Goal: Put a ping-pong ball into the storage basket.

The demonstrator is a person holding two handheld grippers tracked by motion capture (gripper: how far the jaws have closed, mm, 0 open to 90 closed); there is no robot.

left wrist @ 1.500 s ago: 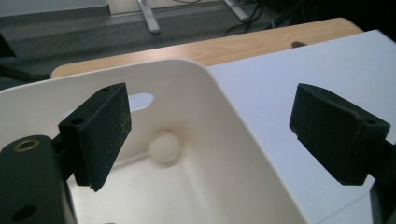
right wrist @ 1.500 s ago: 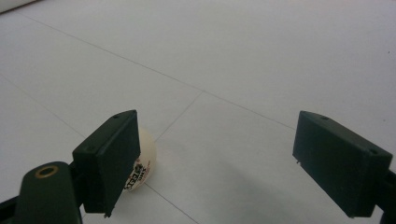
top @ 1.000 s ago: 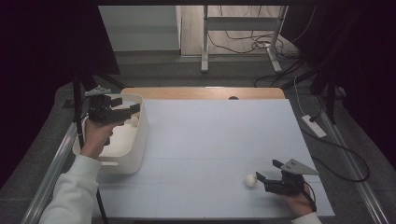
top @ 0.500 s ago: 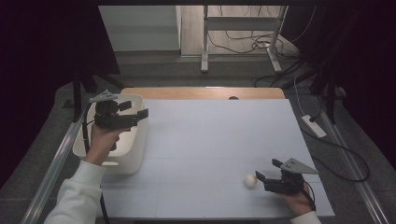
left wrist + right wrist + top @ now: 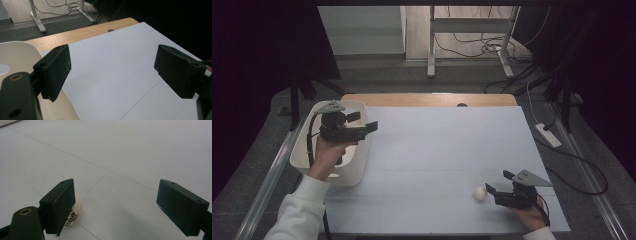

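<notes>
A white ball with printing on it lies on the white table sheet near the front right. My right gripper rests low just right of it, open. In the right gripper view the ball peeks out from behind the left jaw, outside the gap of the right gripper. My left gripper is held in the air over the right rim of a white bin, pointing right across the table. In its own view the left gripper is open with nothing between the pads.
The white bin stands at the table's left edge. A strip of wooden tabletop shows beyond the sheet. Cables and metal table legs lie on the floor behind; a power strip sits to the right.
The left gripper has moved right, from above the bin's middle to its right rim, still open. The right gripper and the ball have stayed put.
</notes>
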